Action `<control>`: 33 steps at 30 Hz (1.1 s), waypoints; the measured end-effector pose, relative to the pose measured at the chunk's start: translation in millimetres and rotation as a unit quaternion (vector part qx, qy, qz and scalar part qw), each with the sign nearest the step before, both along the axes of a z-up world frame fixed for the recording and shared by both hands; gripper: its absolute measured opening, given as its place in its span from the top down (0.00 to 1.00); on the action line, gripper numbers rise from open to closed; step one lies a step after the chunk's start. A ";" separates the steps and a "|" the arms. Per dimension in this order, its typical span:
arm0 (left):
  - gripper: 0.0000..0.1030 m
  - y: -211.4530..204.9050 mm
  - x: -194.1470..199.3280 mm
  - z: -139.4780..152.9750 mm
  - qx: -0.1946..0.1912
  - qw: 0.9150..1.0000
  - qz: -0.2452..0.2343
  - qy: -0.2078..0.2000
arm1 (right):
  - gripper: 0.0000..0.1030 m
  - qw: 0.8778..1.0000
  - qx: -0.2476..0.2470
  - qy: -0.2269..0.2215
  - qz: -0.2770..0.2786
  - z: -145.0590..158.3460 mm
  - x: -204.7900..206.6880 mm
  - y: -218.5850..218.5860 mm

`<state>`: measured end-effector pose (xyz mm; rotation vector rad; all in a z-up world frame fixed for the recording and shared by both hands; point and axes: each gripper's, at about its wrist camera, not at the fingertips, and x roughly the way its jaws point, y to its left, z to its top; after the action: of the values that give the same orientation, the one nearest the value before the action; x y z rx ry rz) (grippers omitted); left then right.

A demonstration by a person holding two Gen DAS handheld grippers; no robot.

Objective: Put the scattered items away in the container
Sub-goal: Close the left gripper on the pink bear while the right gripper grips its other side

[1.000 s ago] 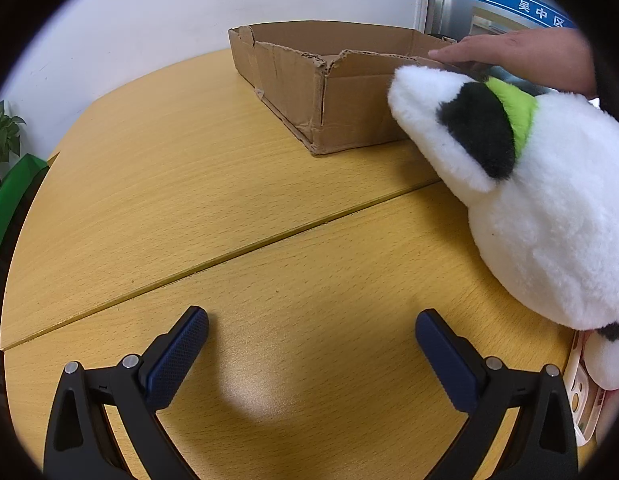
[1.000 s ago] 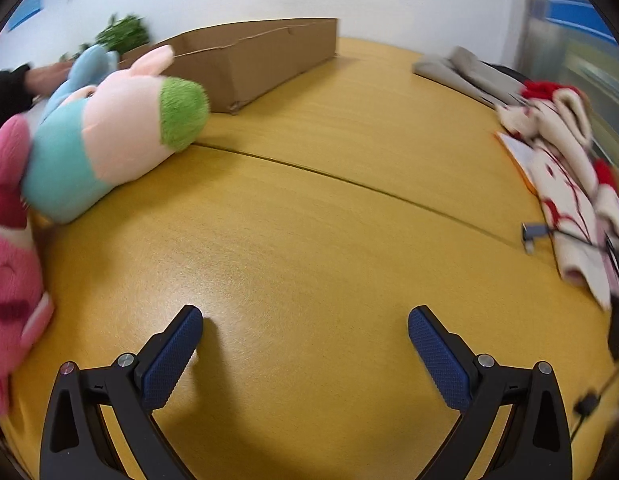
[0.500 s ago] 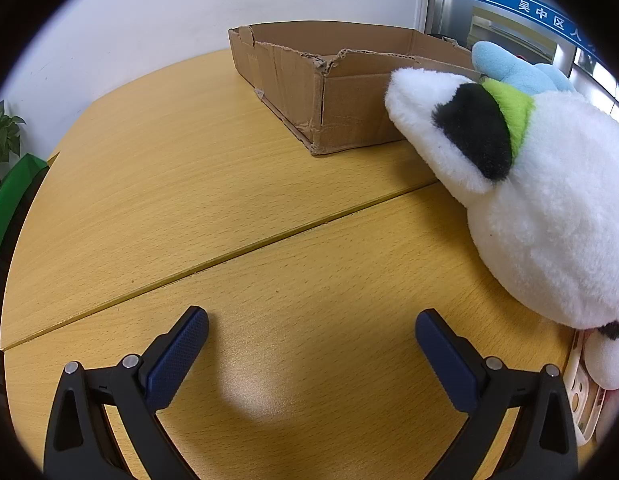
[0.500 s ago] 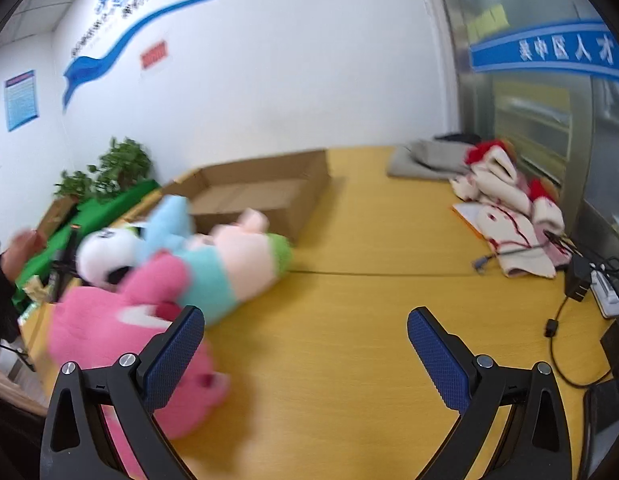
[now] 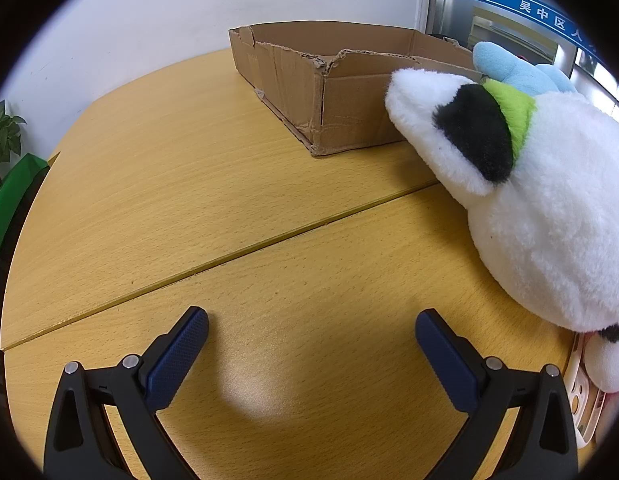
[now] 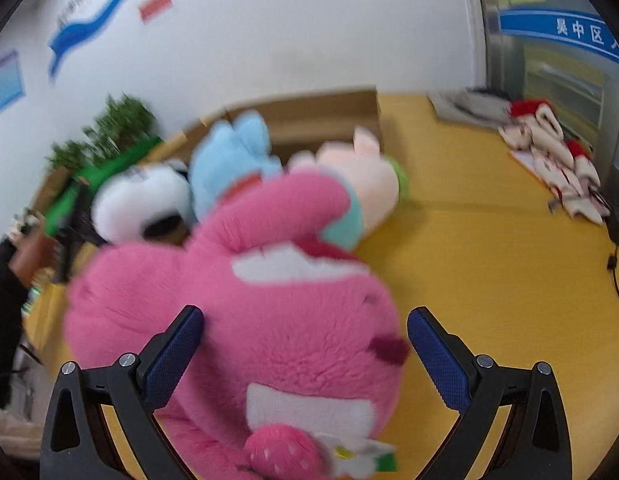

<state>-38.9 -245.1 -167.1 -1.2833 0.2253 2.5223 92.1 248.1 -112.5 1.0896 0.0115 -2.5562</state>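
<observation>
An open cardboard box (image 5: 349, 80) sits at the far side of the wooden table (image 5: 189, 184). A white, black and green plush (image 5: 549, 216) lies right of it, a light blue plush (image 5: 509, 68) behind. My left gripper (image 5: 311, 334) hovers open over bare table, left of the white plush. In the blurred right wrist view, my right gripper (image 6: 303, 334) is open, its jaws either side of a big pink plush (image 6: 249, 312). Behind it lie the white plush (image 6: 145, 200), the blue plush (image 6: 233, 152), a pink-and-teal plush (image 6: 365, 188) and the box (image 6: 317, 116).
A pile of red and white cloth (image 6: 553, 156) and black cables (image 6: 617, 256) lie on the table's right side. A potted plant (image 5: 3, 140) and a green object stand off the left edge. A hand (image 6: 29, 256) holds something dark at the left.
The right gripper swung left and down; the pink plush now fills the space between its jaws. The hand near the box is gone from the left wrist view. The left gripper has not moved.
</observation>
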 end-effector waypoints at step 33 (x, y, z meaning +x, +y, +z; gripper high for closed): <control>0.01 143.3 151.5 100.3 0.096 0.989 0.109 0.024 | 0.00 0.999 -0.031 0.015 -0.024 -9.3 -2.5 0.6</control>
<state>112.6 -101.8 -66.9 -1.2297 -0.1522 2.6794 89.6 248.7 -121.8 1.0410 -0.0881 -2.5968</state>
